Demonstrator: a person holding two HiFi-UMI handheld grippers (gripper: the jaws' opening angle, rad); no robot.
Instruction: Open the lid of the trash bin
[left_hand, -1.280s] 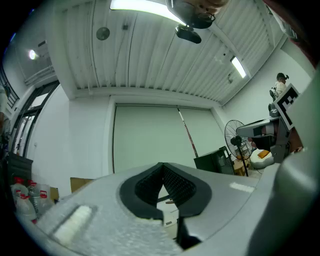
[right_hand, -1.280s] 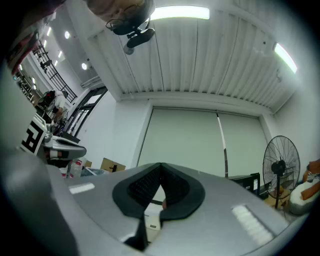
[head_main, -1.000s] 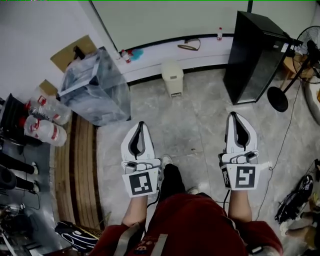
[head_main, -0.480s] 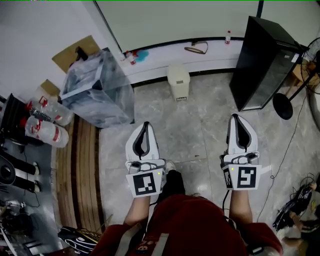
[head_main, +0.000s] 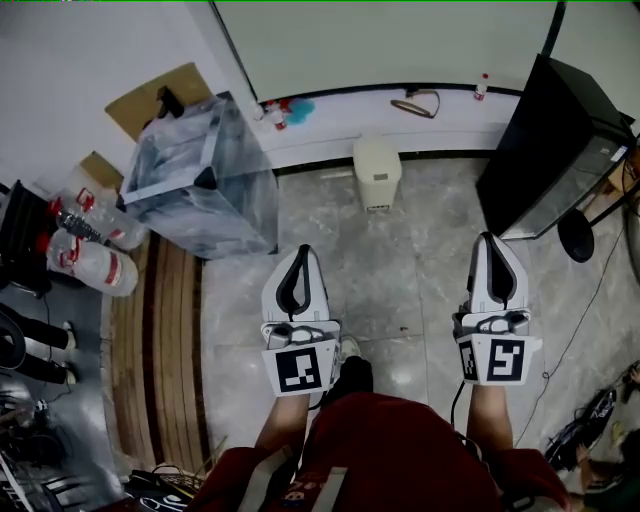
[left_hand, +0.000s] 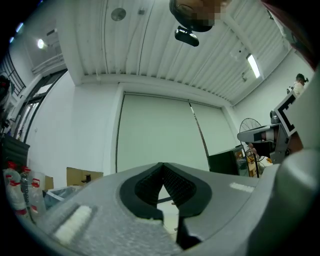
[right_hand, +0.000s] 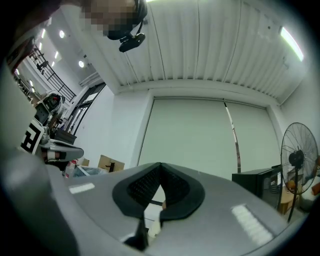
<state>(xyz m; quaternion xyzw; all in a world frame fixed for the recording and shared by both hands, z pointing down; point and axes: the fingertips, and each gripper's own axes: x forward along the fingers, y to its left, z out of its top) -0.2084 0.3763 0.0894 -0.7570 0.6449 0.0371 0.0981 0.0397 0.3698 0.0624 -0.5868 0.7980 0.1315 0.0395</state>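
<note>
The trash bin (head_main: 377, 172) is a small cream bin with its lid down, standing on the grey floor against the white wall base. Both grippers are held level above the floor, short of the bin and apart from it. My left gripper (head_main: 299, 250) points toward the wall, below and left of the bin, its tips together and nothing between them. My right gripper (head_main: 495, 240) is off to the bin's lower right, also shut and empty. In the left gripper view the jaws (left_hand: 161, 165) meet in front of a pale wall; in the right gripper view the jaws (right_hand: 160, 165) do the same.
A large box lined with clear plastic (head_main: 200, 180) stands at the left of the bin. A black cabinet (head_main: 545, 150) stands at the right, with a fan base (head_main: 577, 240) beside it. Water bottles (head_main: 90, 250) and a wooden strip (head_main: 155, 340) lie at the far left.
The person has stepped forward with both grippers: the bin, the plastic-lined box and the cabinet now sit lower and nearer in the head view. Both grippers stayed shut.
</note>
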